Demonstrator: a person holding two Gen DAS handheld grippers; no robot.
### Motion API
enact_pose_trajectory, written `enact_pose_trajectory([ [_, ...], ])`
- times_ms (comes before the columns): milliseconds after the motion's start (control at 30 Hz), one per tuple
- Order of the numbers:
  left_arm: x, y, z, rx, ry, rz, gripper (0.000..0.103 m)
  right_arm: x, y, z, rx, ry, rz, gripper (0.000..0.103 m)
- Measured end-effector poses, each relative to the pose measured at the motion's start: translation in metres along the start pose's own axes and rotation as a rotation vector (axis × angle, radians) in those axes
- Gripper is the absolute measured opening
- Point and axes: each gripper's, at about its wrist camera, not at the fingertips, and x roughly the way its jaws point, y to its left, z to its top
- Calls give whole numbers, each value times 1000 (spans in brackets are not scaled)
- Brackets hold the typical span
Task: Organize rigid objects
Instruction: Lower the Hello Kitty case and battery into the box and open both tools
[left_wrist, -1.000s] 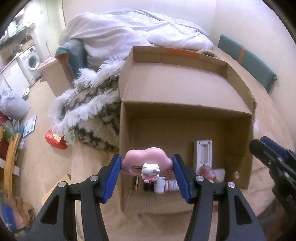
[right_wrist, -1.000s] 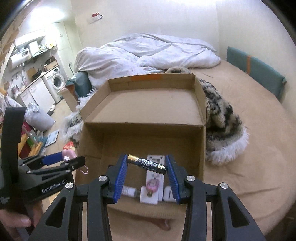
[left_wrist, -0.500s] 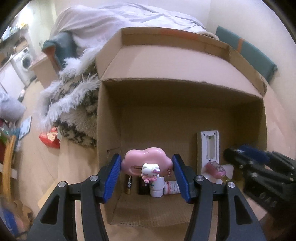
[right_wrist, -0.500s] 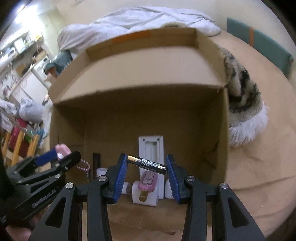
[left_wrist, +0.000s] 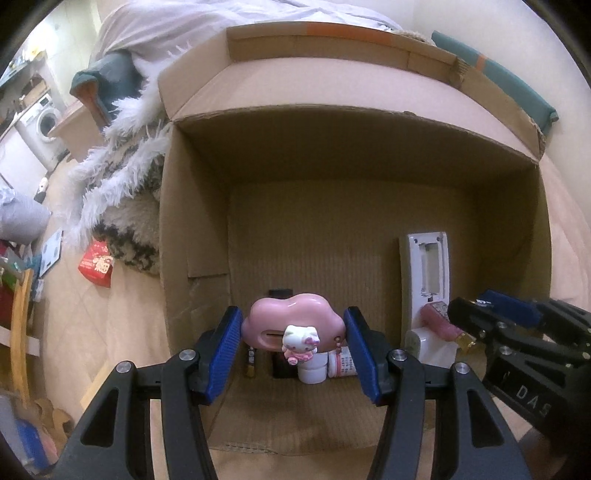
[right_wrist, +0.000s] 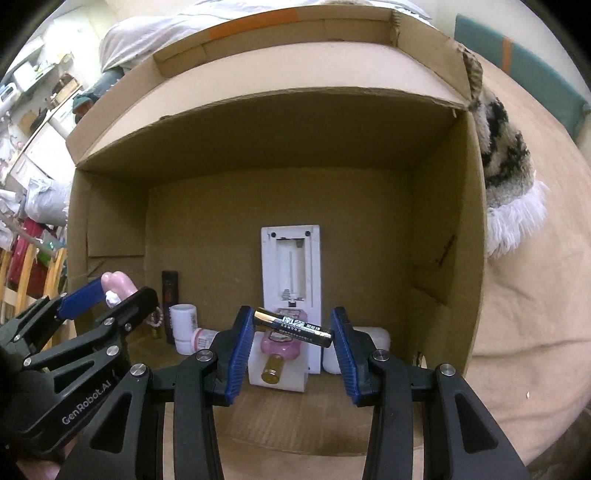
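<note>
My left gripper (left_wrist: 293, 341) is clamped on the pink cloud-shaped toy (left_wrist: 293, 323), blue pads pressing both its sides, w/ a small white cat figure (left_wrist: 300, 340) on its front facing the cam. Toy sits at approx 6 o'clock in the left wrist view, held above the floor at the front of the cardboard box (left_wrist: 332, 206), which lies on its side on the bed w/ its opening toward me. My right gripper (right_wrist: 291, 341) is pinched on a black & gold battery (right_wrist: 293, 326), held crosswise btwn the pads, gold end at the left pad, tilted down a bit to the right; it's at 6 o'clock in the right wrist view, also at the box mouth. Inside, a white remote (right_wrist: 290, 273) stands against the back wall, back side out w/ its battery bay open, roughly centre in the right view & at 3 o'clock in the left. In front of it lies a pink bottle w/ gold cap (right_wrist: 277, 349) on a white block (right_wrist: 277, 376). Toward 9 o'clock in the right view: a dark upright tube (right_wrist: 170, 291), a white bottle (right_wrist: 183, 321) and a small labelled bottle lying flat (right_wrist: 203, 338). Left gripper shows at 8 o'clock in the right view; right gripper at 4 o'clock in the left. Fluffy blanket (right_wrist: 509, 177) lies just beside the box's right wall.
</note>
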Motion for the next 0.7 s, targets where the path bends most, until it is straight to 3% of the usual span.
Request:
enact_pose_trajectory([
  [567,11,-4,-3,3,51,-16,55,1,-14,3,51,4,23,45],
  [633,12,-3,-2,3,54,-24,64,-2,-14,3,52,-17,26,59],
  [700,9,-4,-1,-1,37,-27,68,-7,-14,5,66,-45,39,85],
])
